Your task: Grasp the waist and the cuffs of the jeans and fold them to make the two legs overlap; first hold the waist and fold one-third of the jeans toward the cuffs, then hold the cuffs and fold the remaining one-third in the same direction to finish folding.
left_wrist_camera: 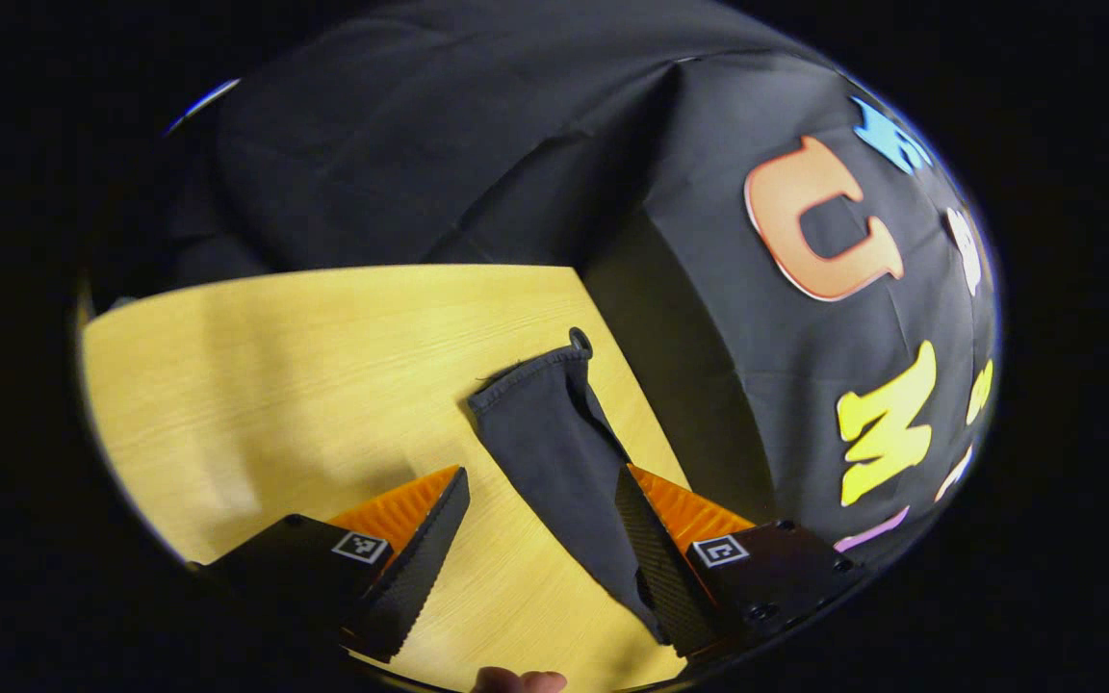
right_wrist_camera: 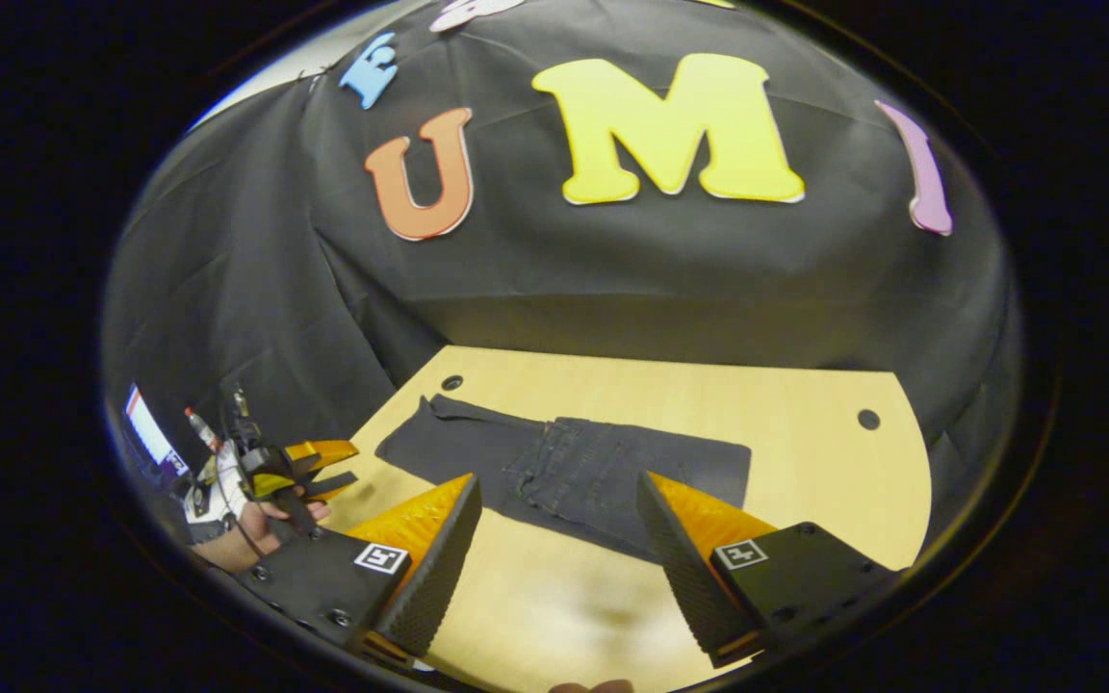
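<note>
While flat on table (right_wrist_camera: pixel 805 423), jeans (right_wrist_camera: pixel 574 467)

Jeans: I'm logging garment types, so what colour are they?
The jeans are dark grey to black, plain, seen best in the right gripper view.

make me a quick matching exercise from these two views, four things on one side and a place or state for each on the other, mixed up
Things:
1. jeans
2. left gripper
3. right gripper
4. table

Places or states:
A. open, above the waist end of the garment
B. light wood, with small round holes near its far corners
C. laid flat, dark, legs already overlapped
D. open, near the cuff end of the garment

Right pairs: 1-C, 2-D, 3-A, 4-B
</note>
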Demonstrator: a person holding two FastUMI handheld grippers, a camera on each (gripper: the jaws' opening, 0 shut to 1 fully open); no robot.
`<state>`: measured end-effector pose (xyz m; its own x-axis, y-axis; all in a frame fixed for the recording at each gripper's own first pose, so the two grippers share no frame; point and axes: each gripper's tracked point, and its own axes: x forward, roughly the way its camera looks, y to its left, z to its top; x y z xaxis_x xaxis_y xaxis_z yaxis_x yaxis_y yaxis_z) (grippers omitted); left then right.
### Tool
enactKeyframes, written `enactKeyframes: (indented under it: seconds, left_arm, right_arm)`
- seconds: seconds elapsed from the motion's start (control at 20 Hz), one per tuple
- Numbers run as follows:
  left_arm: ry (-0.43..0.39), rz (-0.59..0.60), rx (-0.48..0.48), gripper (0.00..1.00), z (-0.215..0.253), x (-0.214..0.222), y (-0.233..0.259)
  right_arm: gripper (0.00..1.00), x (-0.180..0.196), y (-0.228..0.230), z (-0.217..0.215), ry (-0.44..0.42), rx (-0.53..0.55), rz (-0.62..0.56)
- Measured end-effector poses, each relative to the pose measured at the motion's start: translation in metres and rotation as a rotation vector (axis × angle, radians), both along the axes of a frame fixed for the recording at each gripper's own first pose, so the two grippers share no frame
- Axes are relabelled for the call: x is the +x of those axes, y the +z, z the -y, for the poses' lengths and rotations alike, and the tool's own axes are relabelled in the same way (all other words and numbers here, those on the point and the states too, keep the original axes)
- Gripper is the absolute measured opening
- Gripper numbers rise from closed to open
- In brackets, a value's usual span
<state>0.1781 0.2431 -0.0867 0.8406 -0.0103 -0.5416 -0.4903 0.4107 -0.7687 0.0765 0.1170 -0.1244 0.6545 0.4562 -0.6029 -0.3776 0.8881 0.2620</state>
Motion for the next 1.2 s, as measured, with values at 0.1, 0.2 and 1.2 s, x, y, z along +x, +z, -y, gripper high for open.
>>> enactKeyframes:
  seconds: [0.1, 0.2, 1.2]
  left_arm:
    - [0.029, -0.001, -0.065, 1.00, -0.005, 0.011, -0.012]
    - [0.068, -0.006, -0.162, 0.99, -0.005, 0.019, -0.023]
    - [0.117, 0.095, -0.326, 0.71, -0.009, 0.141, -0.051]
  right_arm:
    - [0.94, -0.006, -0.001, 0.024, -0.027, -0.016, -0.014]
    - [0.99, -0.012, -0.008, 0.047, -0.066, -0.043, -0.045]
    - [0.99, -0.019, -0.020, 0.080, -0.202, -0.015, -0.126]
